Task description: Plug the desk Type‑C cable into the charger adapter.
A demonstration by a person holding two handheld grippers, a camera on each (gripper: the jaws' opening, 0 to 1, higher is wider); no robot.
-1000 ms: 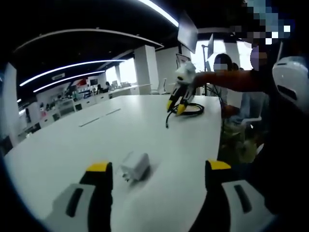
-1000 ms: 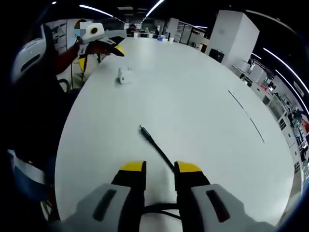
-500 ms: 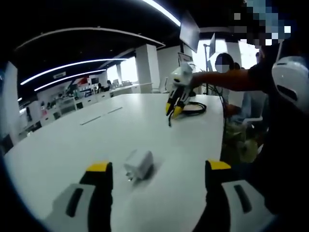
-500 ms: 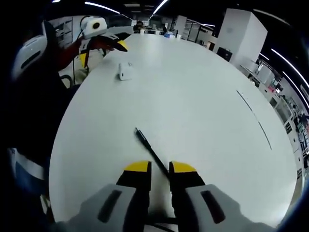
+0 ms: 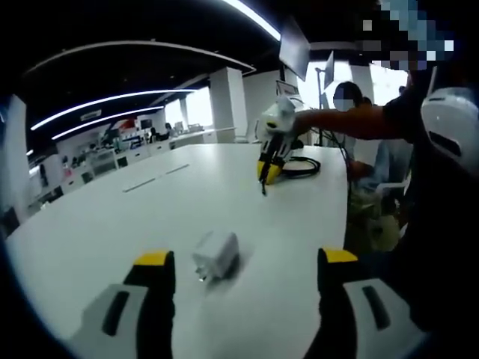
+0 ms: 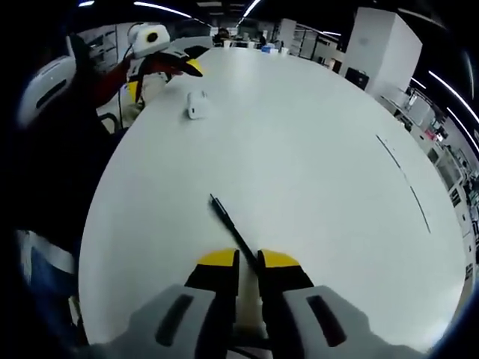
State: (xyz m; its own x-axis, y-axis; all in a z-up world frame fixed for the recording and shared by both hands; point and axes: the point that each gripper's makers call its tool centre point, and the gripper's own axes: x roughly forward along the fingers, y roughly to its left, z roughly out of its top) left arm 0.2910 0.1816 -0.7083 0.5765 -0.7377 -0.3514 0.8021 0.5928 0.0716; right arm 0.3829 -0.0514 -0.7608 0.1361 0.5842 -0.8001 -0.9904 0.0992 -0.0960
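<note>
A white charger adapter (image 5: 215, 254) lies on the white table (image 5: 112, 217), just ahead of my left gripper (image 5: 245, 258) and slightly left of the middle of its wide open jaws. Farther across the table my right gripper (image 5: 267, 171) points down beside a coil of black Type-C cable (image 5: 301, 167). In the right gripper view my right gripper (image 6: 248, 260) is shut on the cable (image 6: 233, 229), and the plug end (image 6: 212, 199) sticks out ahead over the table. The adapter (image 6: 196, 105) sits far ahead, with the left gripper (image 6: 163, 78) behind it.
The table edge (image 6: 101, 202) curves along the left of the right gripper view, with the person's dark body beyond it. Another person (image 5: 348, 97) sits behind the table's far end. White pillars and desks stand in the background.
My right gripper's jaws have narrowed from a clear gap to shut on the cable. The left gripper and the adapter have hardly moved.
</note>
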